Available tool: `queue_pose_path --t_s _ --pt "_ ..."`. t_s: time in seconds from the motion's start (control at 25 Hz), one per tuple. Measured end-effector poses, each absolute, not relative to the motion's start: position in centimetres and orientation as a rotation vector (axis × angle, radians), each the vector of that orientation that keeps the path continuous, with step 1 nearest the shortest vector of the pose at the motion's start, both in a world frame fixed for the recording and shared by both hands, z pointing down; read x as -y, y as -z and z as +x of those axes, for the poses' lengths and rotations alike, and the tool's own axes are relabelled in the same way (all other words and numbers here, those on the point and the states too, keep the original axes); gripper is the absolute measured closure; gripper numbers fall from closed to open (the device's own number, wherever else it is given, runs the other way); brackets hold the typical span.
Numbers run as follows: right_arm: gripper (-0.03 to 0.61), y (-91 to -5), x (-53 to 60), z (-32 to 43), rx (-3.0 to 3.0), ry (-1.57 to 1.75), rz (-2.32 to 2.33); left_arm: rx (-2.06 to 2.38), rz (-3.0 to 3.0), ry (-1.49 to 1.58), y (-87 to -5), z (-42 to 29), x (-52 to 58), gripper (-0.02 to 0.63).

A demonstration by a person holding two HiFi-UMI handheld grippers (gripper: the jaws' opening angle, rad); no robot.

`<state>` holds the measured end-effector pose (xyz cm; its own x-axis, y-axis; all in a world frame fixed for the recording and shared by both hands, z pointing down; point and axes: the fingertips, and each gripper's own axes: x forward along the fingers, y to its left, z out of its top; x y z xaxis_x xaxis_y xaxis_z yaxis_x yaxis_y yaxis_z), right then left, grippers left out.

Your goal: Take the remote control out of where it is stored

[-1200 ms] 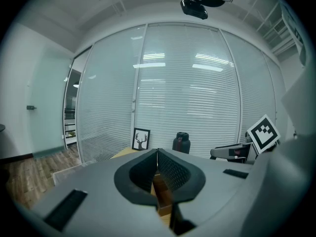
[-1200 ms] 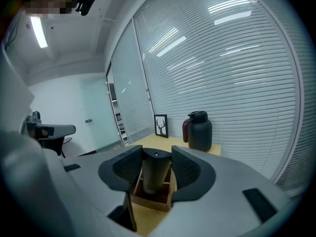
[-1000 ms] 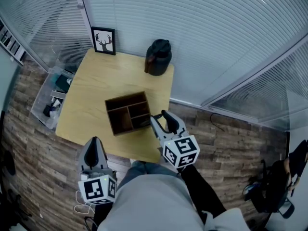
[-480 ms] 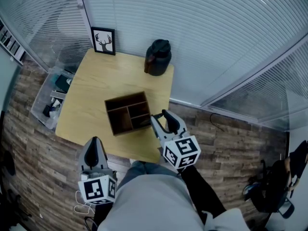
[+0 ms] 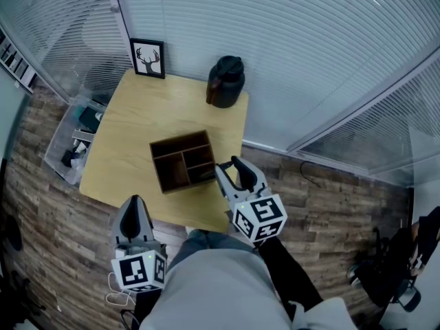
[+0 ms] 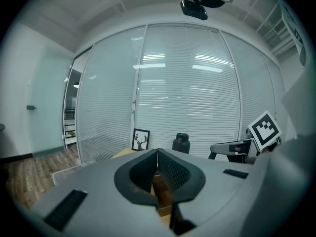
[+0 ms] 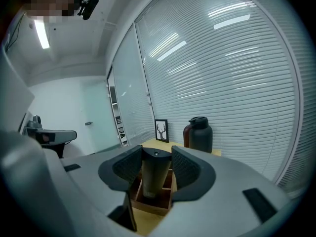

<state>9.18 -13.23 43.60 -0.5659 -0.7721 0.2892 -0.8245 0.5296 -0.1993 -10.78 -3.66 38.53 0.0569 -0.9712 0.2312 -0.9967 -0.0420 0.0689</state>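
My right gripper (image 7: pixel 157 153) grips the remote control (image 7: pixel 153 177) at the wooden organizer (image 5: pixel 180 141) — my left gripper (image 6: pixel 157 154) is clenched, empty.

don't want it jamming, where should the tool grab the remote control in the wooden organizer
Grip the remote control by its top end, across the long edges, from the near side above the wooden organizer. It stands on end in a compartment, so only that end clears the walls. The right tool is closed there.
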Motion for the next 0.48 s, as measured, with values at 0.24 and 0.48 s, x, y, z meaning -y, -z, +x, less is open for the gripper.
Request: queue_pose_path --t_s 0.24,0.48 --pt "0.391 -43.38 13.36 9.12 2.597 -0.457 1.374 2.021 2.118 -0.181 -38.52 -10.92 3.72 0.604" --pt "0.391 -43.17 13.34 9.21 2.594 -0.429 1.383 2.025 2.117 -0.179 -38.57 -10.83 3.56 0.604"
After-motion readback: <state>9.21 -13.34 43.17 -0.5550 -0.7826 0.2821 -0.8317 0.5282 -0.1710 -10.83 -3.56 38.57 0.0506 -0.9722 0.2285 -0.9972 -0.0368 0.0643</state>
